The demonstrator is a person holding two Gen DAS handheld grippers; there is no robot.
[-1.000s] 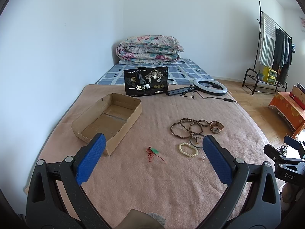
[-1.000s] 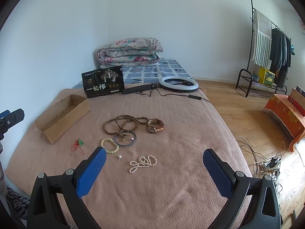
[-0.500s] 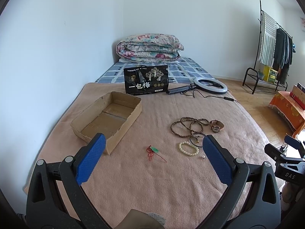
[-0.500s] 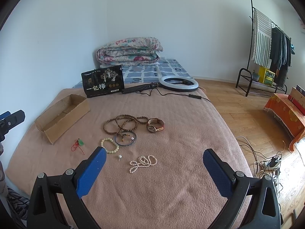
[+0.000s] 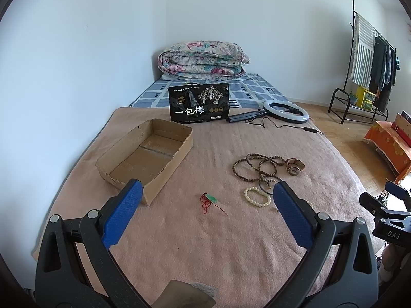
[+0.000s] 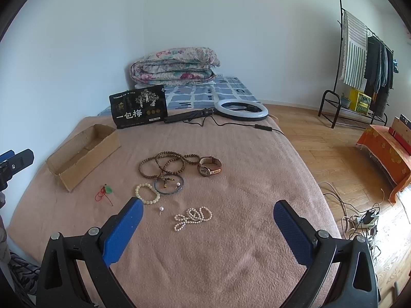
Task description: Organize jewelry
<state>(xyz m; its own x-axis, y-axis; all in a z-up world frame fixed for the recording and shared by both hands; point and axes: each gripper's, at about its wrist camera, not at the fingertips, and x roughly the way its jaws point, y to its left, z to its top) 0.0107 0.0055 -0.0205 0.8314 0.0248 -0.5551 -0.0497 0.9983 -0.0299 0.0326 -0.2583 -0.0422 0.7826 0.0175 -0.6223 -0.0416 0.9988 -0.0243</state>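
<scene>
Pink blanket [image 6: 231, 231] on the bed carries all the jewelry, and the cardboard box [image 5: 143, 159] to the left holds nothing yet. We hold both tongs wide and empty. Our right tongs [image 6: 208, 228] frame the pearl necklace [image 6: 193, 216], which lies just ahead, its long axis running left-low to right-high; the left tongs [image 5: 205, 218] hang nearer the red-cord pendant [image 5: 209, 201]. We judge the right hand better placed for the pearls.

Each gripper [image 5: 205, 200] [image 6: 208, 217] — black frame, silver screws, textured blue pads [image 5: 291, 215] — one marked "DAS".
</scene>
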